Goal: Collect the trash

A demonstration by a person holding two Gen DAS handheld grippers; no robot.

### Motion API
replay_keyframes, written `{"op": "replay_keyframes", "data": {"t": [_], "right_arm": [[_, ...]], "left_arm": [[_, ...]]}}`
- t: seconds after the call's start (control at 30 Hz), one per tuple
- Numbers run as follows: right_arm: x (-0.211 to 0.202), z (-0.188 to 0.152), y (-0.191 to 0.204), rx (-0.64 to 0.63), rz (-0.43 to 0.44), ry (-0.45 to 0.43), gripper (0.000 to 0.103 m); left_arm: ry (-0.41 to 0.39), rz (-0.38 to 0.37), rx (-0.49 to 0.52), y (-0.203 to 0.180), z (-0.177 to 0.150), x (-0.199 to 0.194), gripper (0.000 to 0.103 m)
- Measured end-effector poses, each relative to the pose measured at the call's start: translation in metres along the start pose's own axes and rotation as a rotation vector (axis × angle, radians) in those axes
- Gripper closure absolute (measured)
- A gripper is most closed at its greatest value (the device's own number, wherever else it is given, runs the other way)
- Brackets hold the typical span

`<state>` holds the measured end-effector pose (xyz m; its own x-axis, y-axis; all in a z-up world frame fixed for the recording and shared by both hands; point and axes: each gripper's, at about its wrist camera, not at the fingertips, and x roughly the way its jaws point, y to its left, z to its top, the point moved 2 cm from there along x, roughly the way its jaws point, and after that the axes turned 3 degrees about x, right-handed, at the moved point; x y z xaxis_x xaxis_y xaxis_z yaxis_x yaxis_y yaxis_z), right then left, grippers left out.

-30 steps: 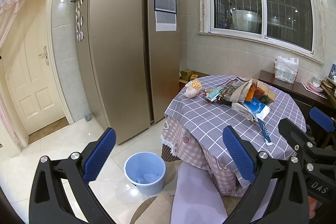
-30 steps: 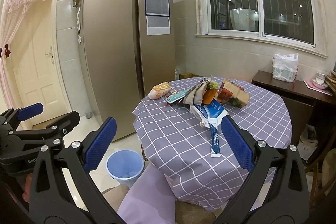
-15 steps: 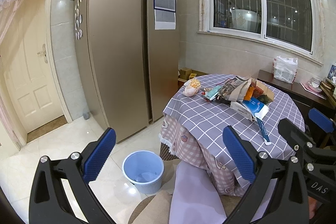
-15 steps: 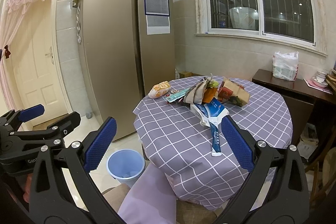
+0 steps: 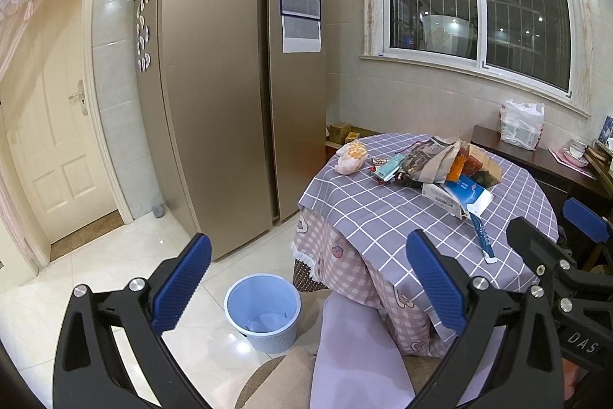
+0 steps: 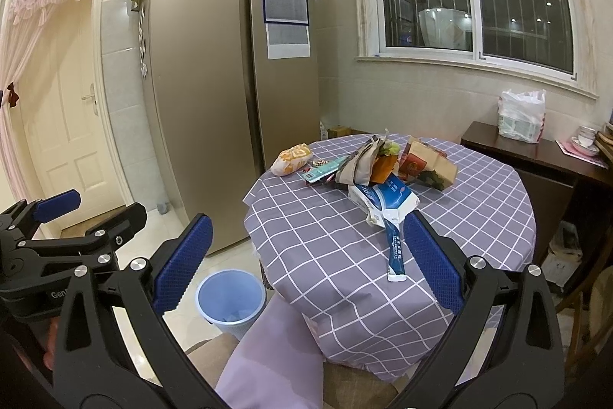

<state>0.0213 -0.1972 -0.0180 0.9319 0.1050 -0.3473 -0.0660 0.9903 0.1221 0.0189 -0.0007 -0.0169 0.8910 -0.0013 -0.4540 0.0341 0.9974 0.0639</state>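
A heap of trash lies on the round table with a purple checked cloth: wrappers, paper bags, a white and blue packet, a long blue sachet and an orange-printed bag. A light blue bin stands on the floor left of the table. My left gripper is open and holds nothing, short of the table above the bin. My right gripper is open too, in front of the table's near edge.
A tall gold fridge stands behind the bin. A white door is at the far left. A dark sideboard with a plastic bag sits right of the table. A chair back draped in lilac cloth is close below.
Both views have shifted slightly; the left gripper has drifted a little so the table and bin sit slightly further left. Both grippers remain open and empty.
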Motion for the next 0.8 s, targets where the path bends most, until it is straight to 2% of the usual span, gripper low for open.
{"op": "replay_keyframes", "data": {"t": [0.17, 0.43, 0.8], "right_arm": [[0.001, -0.001, 0.000, -0.001, -0.002, 0.002, 0.005], [0.007, -0.005, -0.003, 0.004, -0.005, 0.026, 0.005], [0.029, -0.010, -0.013, 0.014, -0.035, 0.082, 0.005]], "left_arm": [[-0.007, 0.019, 0.004, 0.001, 0.002, -0.001, 0.004], [0.017, 0.009, 0.003, 0.000, 0.000, 0.008, 0.004], [0.089, -0.033, 0.005, -0.011, -0.007, 0.038, 0.004]]}}
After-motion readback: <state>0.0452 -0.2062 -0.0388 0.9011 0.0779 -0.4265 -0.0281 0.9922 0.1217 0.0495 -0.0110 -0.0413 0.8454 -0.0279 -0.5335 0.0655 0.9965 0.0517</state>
